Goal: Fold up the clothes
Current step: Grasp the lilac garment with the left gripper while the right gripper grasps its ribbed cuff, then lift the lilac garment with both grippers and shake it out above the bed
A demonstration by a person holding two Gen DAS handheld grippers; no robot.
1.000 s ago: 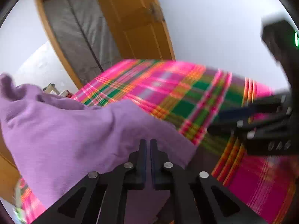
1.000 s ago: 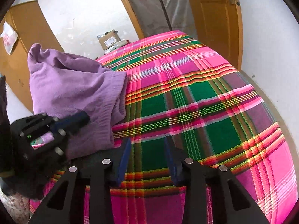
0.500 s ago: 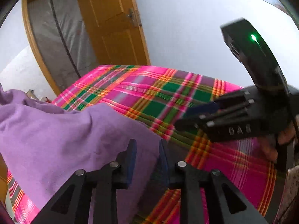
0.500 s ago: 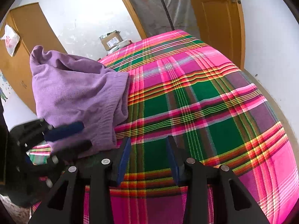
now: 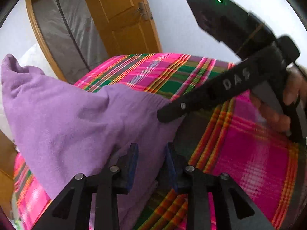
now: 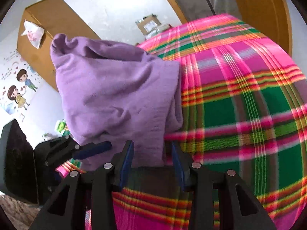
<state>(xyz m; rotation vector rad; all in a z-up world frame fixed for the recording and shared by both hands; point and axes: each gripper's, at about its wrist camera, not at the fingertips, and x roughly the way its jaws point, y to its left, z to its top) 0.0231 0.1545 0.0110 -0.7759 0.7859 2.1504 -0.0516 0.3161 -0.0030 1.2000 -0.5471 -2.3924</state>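
Purple garment [image 5: 73,115] lies bunched on the plaid bedspread [image 5: 259,153], its far end heaped up, its near hem toward both grippers. Left gripper [image 5: 151,161]: jaws spread, having opened up over the last second; garment edge sits between the blue pads [image 5: 133,164], which don't press on it. Right gripper [image 6: 152,161]: jaws apart but just been narrowing, the hem corner between them, pads not pinching it. In the left view the right gripper's tip reaches to the garment's edge; touching or not, cannot tell. A hand [image 5: 287,103] grips its handle. Orange door [image 5: 122,17] and white wall [image 5: 182,25] behind the bed.
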